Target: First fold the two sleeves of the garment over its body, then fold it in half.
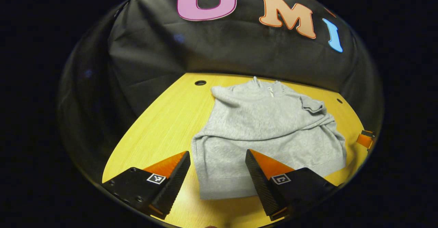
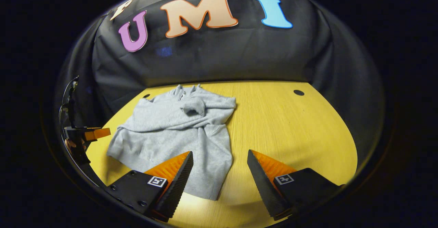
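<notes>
Grey garment (image 1: 263, 135) flat on yellow table (image 1: 160, 125), collar toward booth wall, hem toward cameras. Both sleeves (image 2: 202, 106) apparently already crossed over body; half-fold left, by the look of it. Soft knit, light, limp; likely to sag and drag if lifted by one point, so best pinched at two hem corners (image 1: 202, 190), thin edge needing fingers low to the table. Left gripper (image 1: 218, 173) hovering over near hem, jaws spread wide, nothing held. Right gripper (image 2: 220, 173) hovering above right hem edge, jaws spread too, empty. Neither touching cloth.
</notes>
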A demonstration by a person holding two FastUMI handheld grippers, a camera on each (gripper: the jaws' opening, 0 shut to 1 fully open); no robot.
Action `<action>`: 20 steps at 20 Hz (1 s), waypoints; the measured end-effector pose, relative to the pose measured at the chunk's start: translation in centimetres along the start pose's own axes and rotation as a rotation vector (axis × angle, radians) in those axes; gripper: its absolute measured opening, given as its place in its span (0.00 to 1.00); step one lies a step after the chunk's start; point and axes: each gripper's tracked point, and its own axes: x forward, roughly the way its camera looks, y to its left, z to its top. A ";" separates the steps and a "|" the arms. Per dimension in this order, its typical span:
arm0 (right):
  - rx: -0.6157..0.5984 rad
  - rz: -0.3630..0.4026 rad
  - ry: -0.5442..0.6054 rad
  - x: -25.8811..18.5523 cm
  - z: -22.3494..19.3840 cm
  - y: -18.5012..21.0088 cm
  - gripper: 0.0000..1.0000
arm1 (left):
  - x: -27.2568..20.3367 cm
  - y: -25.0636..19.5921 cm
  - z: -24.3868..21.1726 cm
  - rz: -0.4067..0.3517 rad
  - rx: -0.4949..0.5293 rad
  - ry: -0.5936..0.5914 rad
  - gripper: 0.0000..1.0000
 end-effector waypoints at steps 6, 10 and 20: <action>-0.062 -0.047 0.090 1.1 -3.7 0.9 0.96 | 1.6 1.3 -3.5 0.000 -0.034 0.086 0.96; -0.079 -0.070 0.143 1.7 -5.7 0.8 0.99 | 2.2 1.4 -5.0 -0.012 -0.054 0.113 0.96; -0.005 -0.064 0.206 2.2 -7.0 1.1 0.94 | 2.5 0.8 -4.9 -0.038 -0.003 0.075 0.92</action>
